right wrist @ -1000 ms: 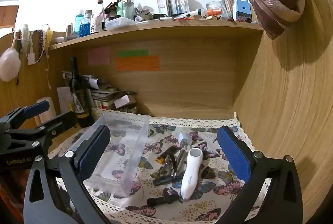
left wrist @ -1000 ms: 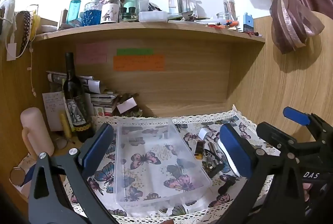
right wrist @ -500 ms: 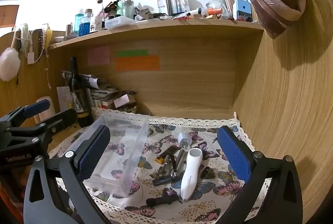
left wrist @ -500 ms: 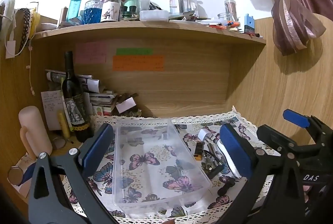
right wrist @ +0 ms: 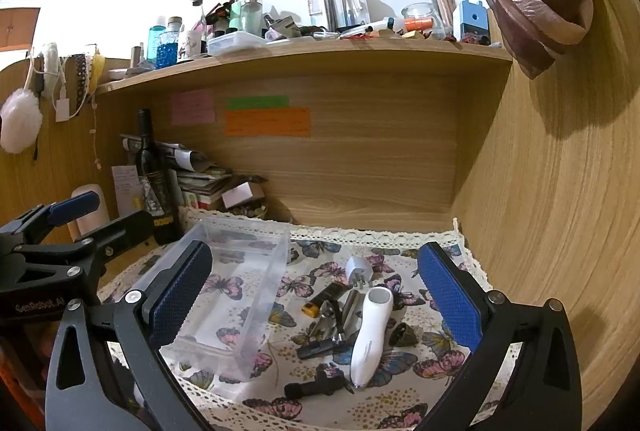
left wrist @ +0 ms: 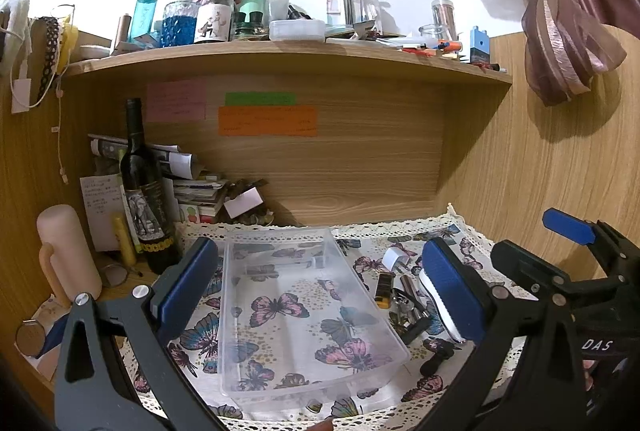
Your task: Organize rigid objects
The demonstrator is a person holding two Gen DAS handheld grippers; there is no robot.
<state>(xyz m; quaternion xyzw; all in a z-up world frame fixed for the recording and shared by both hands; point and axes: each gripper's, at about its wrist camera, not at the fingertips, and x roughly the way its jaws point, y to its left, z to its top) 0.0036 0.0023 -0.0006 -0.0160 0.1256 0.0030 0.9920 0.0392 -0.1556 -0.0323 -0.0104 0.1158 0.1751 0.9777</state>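
A clear plastic bin [left wrist: 304, 307] lies empty on the butterfly cloth [left wrist: 436, 235]; it also shows in the right wrist view [right wrist: 236, 295]. Right of it is a heap of small rigid items: a white handheld device [right wrist: 370, 335], a white plug [right wrist: 358, 271], a black-and-yellow lighter [right wrist: 322, 301], metal pieces [right wrist: 340, 315] and a black tool [right wrist: 316, 383]. My left gripper [left wrist: 320, 291] is open and empty, hovering over the bin. My right gripper [right wrist: 316, 295] is open and empty, above the heap.
A dark wine bottle [left wrist: 144, 199], a pink cylinder [left wrist: 66, 255] and stacked papers [left wrist: 196, 191] stand at the back left. A shelf [left wrist: 280, 59] above carries several bottles and jars. Wooden walls close the back and right. A curtain [left wrist: 560, 11] hangs at the upper right.
Both views have shifted very slightly. Nothing on the cloth has moved and both grippers stay open.
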